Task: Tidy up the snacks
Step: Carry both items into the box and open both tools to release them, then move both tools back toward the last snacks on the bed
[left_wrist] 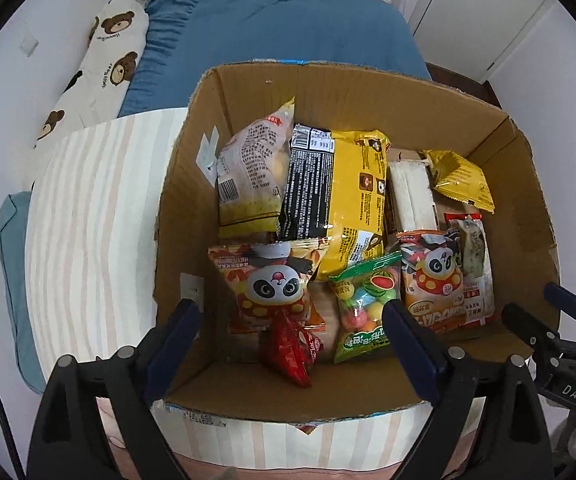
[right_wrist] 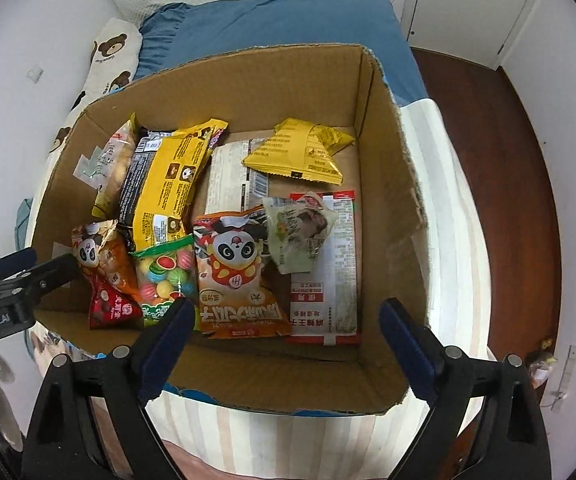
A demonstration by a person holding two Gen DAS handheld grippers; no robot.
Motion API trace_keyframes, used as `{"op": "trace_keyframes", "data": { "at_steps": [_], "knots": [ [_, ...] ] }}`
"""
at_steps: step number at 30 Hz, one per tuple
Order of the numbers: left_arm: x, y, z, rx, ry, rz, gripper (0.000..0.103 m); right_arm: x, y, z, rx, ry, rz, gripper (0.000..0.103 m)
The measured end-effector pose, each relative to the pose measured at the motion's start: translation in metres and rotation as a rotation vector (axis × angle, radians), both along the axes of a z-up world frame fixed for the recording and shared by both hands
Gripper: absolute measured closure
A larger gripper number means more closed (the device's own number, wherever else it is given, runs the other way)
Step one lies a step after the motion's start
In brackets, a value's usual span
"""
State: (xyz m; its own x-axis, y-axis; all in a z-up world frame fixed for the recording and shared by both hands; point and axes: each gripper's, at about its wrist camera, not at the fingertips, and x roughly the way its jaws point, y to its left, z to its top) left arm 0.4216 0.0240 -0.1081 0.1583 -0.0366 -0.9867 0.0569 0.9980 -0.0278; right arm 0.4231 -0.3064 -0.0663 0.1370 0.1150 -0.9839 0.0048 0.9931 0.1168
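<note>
An open cardboard box [left_wrist: 347,92] [right_wrist: 268,80] stands on a bed and holds several snack packs. My left gripper [left_wrist: 291,312] hangs open over the box's near left part. Below its gap lie a small red packet [left_wrist: 289,350] and an orange panda pack [left_wrist: 276,284], with a green candy bag [left_wrist: 367,304] by its right finger. My right gripper [right_wrist: 288,308] is open too, over a second panda pack [right_wrist: 236,272] and a flat red-and-white pack [right_wrist: 327,272]. Neither gripper holds anything. A big yellow bag [right_wrist: 168,184] and a small yellow packet [right_wrist: 299,152] lie further back.
The box rests on a striped sheet [left_wrist: 88,220]. Behind it lie a blue blanket [left_wrist: 268,28] and a bear-print pillow [left_wrist: 104,64]. To the right are a dark wooden floor [right_wrist: 507,160] and white cabinet doors [left_wrist: 487,8]. The box's right part shows bare cardboard.
</note>
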Motion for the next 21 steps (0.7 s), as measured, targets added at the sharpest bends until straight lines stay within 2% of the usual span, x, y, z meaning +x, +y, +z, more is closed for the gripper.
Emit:
{"op": "trace_keyframes", "data": {
  "at_steps": [7, 16, 21],
  "knots": [
    [-0.022, -0.003, 0.024, 0.029, -0.124, -0.005, 0.010, -0.015, -0.003, 0.023, -0.033, -0.103, -0.021, 0.007],
    [-0.074, -0.002, 0.069, 0.047, -0.308, -0.008, 0.010, -0.062, 0.003, 0.077, -0.062, -0.287, 0.009, 0.007],
    [-0.106, -0.003, 0.096, 0.028, -0.390, -0.010, 0.010, -0.092, 0.007, 0.110, -0.060, -0.389, 0.014, 0.007]
  ]
}}
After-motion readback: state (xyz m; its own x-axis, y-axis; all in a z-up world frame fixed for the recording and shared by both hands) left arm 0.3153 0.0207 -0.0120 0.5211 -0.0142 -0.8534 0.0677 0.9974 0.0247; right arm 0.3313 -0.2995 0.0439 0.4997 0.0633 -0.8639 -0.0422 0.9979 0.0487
